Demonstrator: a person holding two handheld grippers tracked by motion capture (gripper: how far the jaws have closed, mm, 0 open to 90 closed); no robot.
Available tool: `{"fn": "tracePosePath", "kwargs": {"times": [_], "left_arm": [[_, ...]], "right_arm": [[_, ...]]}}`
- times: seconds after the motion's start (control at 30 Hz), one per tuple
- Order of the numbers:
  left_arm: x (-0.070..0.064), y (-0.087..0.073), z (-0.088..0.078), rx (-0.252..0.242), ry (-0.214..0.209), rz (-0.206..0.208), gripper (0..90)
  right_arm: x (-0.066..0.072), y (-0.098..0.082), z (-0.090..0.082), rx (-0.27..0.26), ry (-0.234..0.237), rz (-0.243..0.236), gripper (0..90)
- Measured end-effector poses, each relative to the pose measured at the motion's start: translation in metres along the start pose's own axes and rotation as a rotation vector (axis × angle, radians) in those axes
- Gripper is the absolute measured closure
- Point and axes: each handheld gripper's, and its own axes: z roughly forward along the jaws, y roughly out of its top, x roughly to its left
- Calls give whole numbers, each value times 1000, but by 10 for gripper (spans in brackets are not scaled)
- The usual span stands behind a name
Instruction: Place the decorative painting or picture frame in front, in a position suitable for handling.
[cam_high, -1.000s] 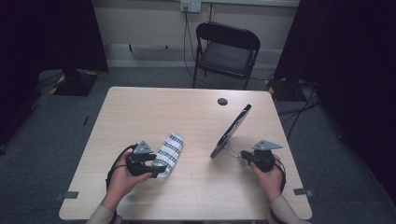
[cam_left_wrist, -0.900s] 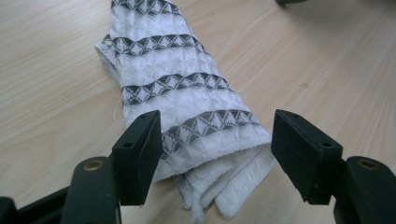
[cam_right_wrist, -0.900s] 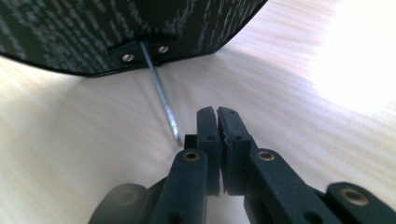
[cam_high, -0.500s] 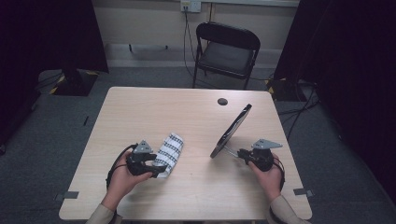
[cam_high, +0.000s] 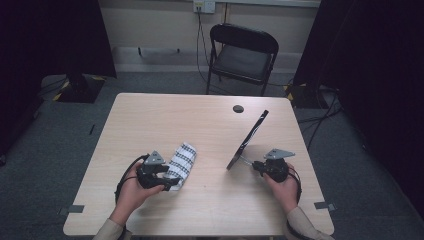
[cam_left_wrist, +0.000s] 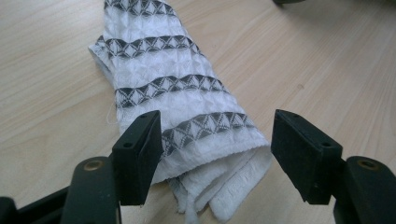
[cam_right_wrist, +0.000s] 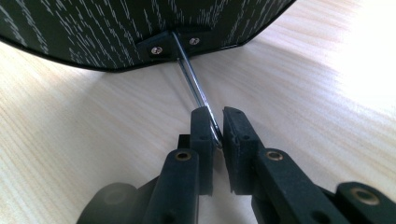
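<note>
A folded white towel (cam_high: 182, 157) with dark patterned stripes lies on the wooden table (cam_high: 210, 130). My left gripper (cam_high: 172, 176) stands open around its near end. In the left gripper view the left jaw touches the towel (cam_left_wrist: 177, 93), and the right jaw stands clear of it across the left gripper (cam_left_wrist: 217, 135). A black panel (cam_high: 248, 139) stands tilted on its edge, propped by a thin metal wire stand (cam_high: 245, 160). My right gripper (cam_high: 253, 164) is shut on that stand. In the right gripper view, the right gripper (cam_right_wrist: 215, 126) pinches the wire stand (cam_right_wrist: 192, 81) below the panel's back (cam_right_wrist: 116, 28).
A small black round object (cam_high: 238, 108) lies near the table's far edge. A black folding chair (cam_high: 243, 55) stands behind the table. Bare tabletop lies between the towel and the panel and along the front edge.
My right gripper has shifted slightly left, toward the panel, still gripping the wire stand. The left gripper and towel have not moved.
</note>
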Motion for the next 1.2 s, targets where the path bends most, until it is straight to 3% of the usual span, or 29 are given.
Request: {"fn": "tracePosePath", "kwargs": {"times": [0.33, 0.47, 0.7, 0.9, 1.07, 1.2], "left_arm": [[3, -1, 0, 1, 3, -10, 336], [4, -2, 1, 7, 3, -13, 334], [5, -2, -1, 5, 4, -16, 334], [4, -2, 1, 8, 3, -11, 334], [-1, 0, 1, 7, -2, -5, 334], [-4, 1, 1, 9, -1, 7, 334]], "right_arm": [[-23, 8, 8, 6, -20, 21, 782], [-31, 14, 15, 14, -40, 45, 701], [-33, 18, 19, 5, -60, 52, 579], [-13, 9, -1, -31, -58, 41, 494], [16, -4, -23, -65, -7, 44, 447], [29, -4, -31, -86, 15, 47, 437]]}}
